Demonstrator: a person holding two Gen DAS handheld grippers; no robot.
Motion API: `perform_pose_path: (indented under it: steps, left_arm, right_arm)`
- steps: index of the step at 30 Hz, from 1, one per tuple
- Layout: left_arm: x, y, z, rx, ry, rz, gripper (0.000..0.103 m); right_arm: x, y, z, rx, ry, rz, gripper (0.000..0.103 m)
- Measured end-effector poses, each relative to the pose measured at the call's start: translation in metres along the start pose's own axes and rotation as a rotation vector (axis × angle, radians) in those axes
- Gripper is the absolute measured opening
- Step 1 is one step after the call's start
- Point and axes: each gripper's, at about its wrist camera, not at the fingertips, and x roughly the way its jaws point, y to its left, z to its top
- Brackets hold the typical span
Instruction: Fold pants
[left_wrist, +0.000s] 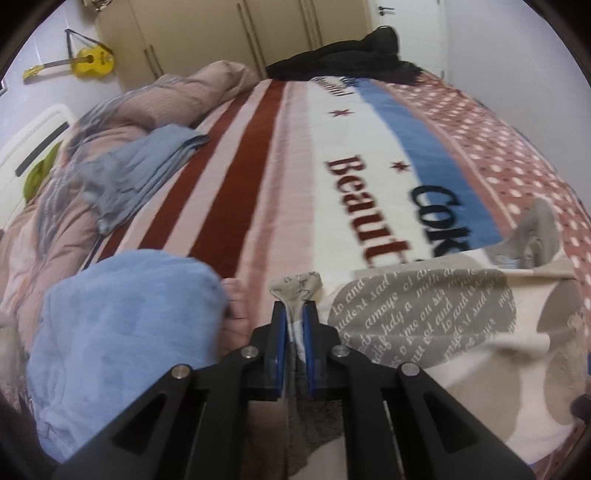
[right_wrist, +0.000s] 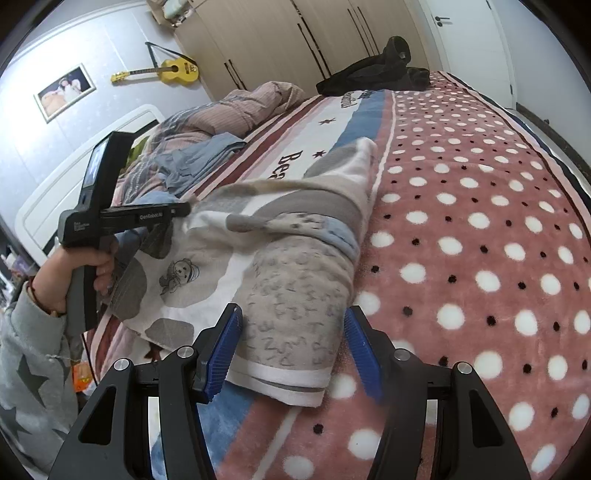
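Note:
The pants (right_wrist: 280, 266) are white and grey with printed script and a cartoon figure, lying partly folded on the bed blanket (right_wrist: 480, 229). In the left wrist view they spread to the right (left_wrist: 424, 310). My left gripper (left_wrist: 294, 314) is shut on a bunched edge of the pants. It also shows in the right wrist view (right_wrist: 177, 212), held in a hand at the pants' left side. My right gripper (right_wrist: 293, 325) is open, its blue pads on either side of the near leg cuff.
A light blue fleece (left_wrist: 122, 332) lies at the near left. Folded blue-grey clothes (left_wrist: 147, 166) and a pink duvet (left_wrist: 166, 103) lie at the left. A black garment (right_wrist: 376, 70) sits at the far end. Wardrobe and yellow guitar (right_wrist: 177, 70) stand behind.

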Motion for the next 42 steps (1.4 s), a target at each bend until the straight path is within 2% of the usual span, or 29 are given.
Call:
perform_pose_path:
  steps: [2, 4, 5, 6, 7, 10, 13, 16, 17, 18, 19, 21, 24, 27, 33, 34, 36, 40, 42]
  left_arm:
    - [0.003, 0.001, 0.0, -0.006, 0.007, -0.007, 0.008]
    - [-0.001, 0.0, 0.0, -0.014, -0.003, -0.038, 0.016]
    - [-0.007, -0.002, 0.001, -0.017, -0.013, -0.05, 0.024]
    - [-0.013, -0.003, 0.001, -0.019, -0.029, -0.057, 0.044]
    - [-0.022, -0.004, 0.001, -0.017, -0.056, -0.07, 0.053]
    - [-0.046, -0.003, 0.0, -0.008, -0.09, -0.12, 0.052]
    - [-0.067, 0.002, -0.013, -0.026, -0.086, -0.228, 0.052]
    - [-0.073, 0.003, -0.03, -0.03, -0.062, -0.299, 0.053]
    - [-0.074, 0.005, -0.037, -0.039, -0.049, -0.322, 0.053]
    - [-0.074, 0.006, -0.043, -0.046, -0.041, -0.335, 0.053]
    - [-0.074, 0.007, -0.049, -0.05, -0.034, -0.345, 0.053]
    - [-0.073, 0.005, -0.061, -0.047, -0.021, -0.353, 0.053]
    - [-0.07, 0.004, -0.072, -0.046, 0.001, -0.361, 0.053]
    - [-0.071, -0.001, -0.077, -0.04, 0.006, -0.38, 0.053]
    - [-0.07, -0.024, -0.076, -0.012, 0.012, -0.417, 0.057]
    - [-0.069, -0.028, -0.076, -0.01, 0.013, -0.421, 0.059]
    - [-0.069, -0.036, -0.074, -0.002, 0.014, -0.431, 0.061]
    - [-0.068, -0.051, -0.071, 0.026, 0.016, -0.433, 0.063]
    - [-0.065, -0.054, -0.071, 0.025, 0.022, -0.431, 0.063]
  right_arm:
    - [0.001, 0.0, 0.001, 0.003, 0.001, 0.004, 0.054]
    - [0.001, 0.001, 0.002, 0.0, 0.002, -0.002, 0.054]
    - [0.001, 0.001, 0.003, -0.006, 0.004, -0.008, 0.054]
    - [0.001, 0.001, 0.003, -0.01, 0.007, -0.012, 0.054]
    - [0.002, 0.001, 0.005, -0.012, 0.012, -0.015, 0.054]
    - [0.005, -0.003, 0.01, -0.004, 0.028, -0.007, 0.069]
    - [0.017, -0.008, 0.018, 0.023, 0.049, 0.027, 0.069]
    - [0.038, -0.012, 0.02, 0.07, 0.118, 0.08, 0.069]
    - [0.045, -0.013, 0.019, 0.085, 0.136, 0.092, 0.062]
    - [0.049, -0.014, 0.017, 0.098, 0.144, 0.101, 0.048]
    - [0.05, -0.014, 0.014, 0.103, 0.138, 0.085, 0.044]
    - [0.043, -0.015, 0.01, 0.105, 0.107, 0.075, 0.025]
    - [0.026, -0.017, 0.008, 0.118, 0.065, 0.044, 0.02]
    - [0.002, -0.026, 0.004, 0.132, 0.051, -0.012, 0.019]
    - [-0.045, -0.049, -0.017, 0.173, 0.063, -0.04, 0.021]
    - [-0.048, -0.051, -0.02, 0.179, 0.077, -0.033, 0.025]
    - [-0.049, -0.053, -0.025, 0.179, 0.105, -0.053, 0.04]
    - [-0.066, -0.056, -0.015, 0.143, 0.053, -0.08, 0.045]
    - [-0.08, -0.061, -0.004, 0.143, -0.008, -0.091, 0.045]
